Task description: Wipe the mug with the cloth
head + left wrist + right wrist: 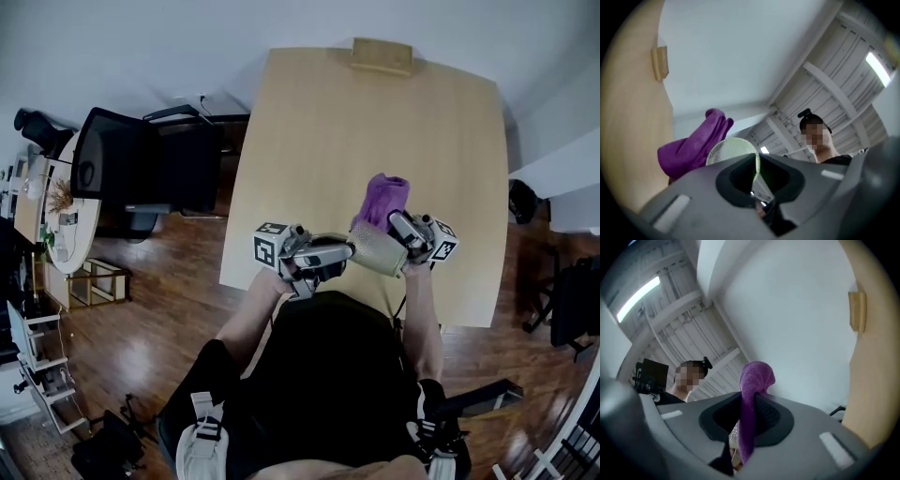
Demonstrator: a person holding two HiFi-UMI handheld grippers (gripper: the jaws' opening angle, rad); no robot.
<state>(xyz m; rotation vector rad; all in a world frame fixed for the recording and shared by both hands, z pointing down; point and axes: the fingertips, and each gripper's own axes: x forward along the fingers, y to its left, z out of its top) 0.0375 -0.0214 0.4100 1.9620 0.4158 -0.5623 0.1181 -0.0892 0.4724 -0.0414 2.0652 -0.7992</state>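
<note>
Over the lap (328, 375), left gripper (349, 248) is pinching the mug (380, 253); right gripper (396, 225) is clamping the cloth (384, 197) beside it; both are pointing upward; table (375, 122) beyond.

No words, numbers or brand names can be read anywhere. The only marks are black and white square shapes. The left gripper (349, 249) has them on its cube (270, 247). The right gripper (395, 223) has them on its own cube (442, 240). They are patterns, not letters.
</note>
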